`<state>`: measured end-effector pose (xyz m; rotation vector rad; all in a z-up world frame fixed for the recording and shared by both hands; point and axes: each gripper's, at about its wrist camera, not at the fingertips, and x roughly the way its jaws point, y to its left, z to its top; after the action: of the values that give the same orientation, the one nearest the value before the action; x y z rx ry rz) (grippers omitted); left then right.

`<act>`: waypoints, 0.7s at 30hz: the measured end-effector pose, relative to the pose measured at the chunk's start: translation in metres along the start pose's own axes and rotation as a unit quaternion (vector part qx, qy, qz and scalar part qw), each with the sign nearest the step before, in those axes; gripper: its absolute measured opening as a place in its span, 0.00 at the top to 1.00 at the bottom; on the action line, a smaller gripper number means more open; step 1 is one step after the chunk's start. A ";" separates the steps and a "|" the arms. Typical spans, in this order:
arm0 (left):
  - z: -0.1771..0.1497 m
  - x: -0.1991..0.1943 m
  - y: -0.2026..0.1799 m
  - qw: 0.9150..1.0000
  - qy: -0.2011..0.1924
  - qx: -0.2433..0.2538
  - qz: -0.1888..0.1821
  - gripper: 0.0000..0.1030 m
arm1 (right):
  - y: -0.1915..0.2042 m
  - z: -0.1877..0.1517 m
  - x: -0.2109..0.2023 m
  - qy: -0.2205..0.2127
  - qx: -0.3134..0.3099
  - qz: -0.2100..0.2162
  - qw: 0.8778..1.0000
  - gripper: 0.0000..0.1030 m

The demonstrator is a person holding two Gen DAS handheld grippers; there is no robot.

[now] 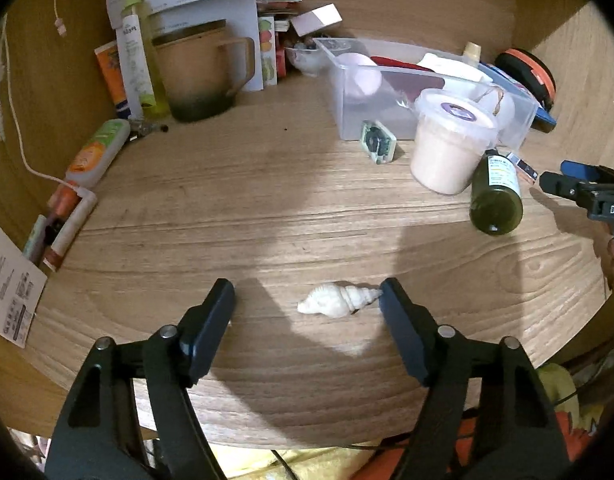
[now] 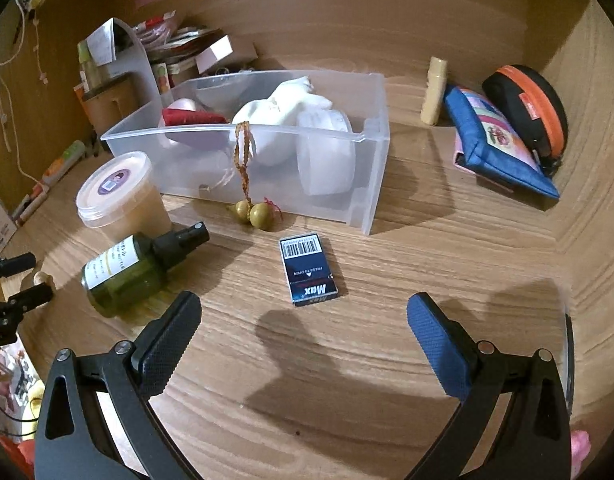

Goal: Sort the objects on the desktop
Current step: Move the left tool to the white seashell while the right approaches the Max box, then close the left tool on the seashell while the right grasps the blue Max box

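One dark blue box (image 2: 309, 270) reads "Max", "PRESS TO OPEN".

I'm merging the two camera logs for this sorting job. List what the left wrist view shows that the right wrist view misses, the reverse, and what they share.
Left wrist only: the white spiral seashell between the left gripper's open jaws, and the tan ceramic mug.
Right wrist only: the dark blue Max staple box ahead of the right gripper's open jaws, and the blue fabric pouch.
Both: the clear plastic bin, lidded tub, green spray bottle.
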<state>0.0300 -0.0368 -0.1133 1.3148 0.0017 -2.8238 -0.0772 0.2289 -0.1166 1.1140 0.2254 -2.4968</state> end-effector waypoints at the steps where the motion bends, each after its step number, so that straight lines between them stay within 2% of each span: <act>1: 0.000 0.000 0.000 1.000 -0.003 -0.002 0.003 0.30 | 0.000 0.001 0.002 0.001 -0.003 0.001 1.000 0.02; 5: 0.000 -0.001 0.000 1.000 -0.010 -0.007 0.001 0.41 | -0.002 0.007 0.010 0.008 -0.013 0.008 1.000 0.07; 8: 0.000 -0.002 -0.002 1.000 -0.013 -0.004 -0.003 0.51 | -0.001 0.012 0.016 0.013 -0.022 0.014 1.000 0.17; 15: -0.003 -0.004 0.001 1.000 -0.020 0.000 -0.009 0.59 | -0.005 0.016 0.030 0.032 -0.023 0.025 0.999 0.36; 21: -0.003 -0.004 0.002 1.000 -0.025 0.005 -0.010 0.67 | -0.004 0.017 0.036 0.040 -0.026 0.027 0.998 0.41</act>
<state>0.0349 -0.0390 -0.1126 1.2515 0.0001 -2.8768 -0.1122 0.2168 -0.1322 1.1848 0.2775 -2.3867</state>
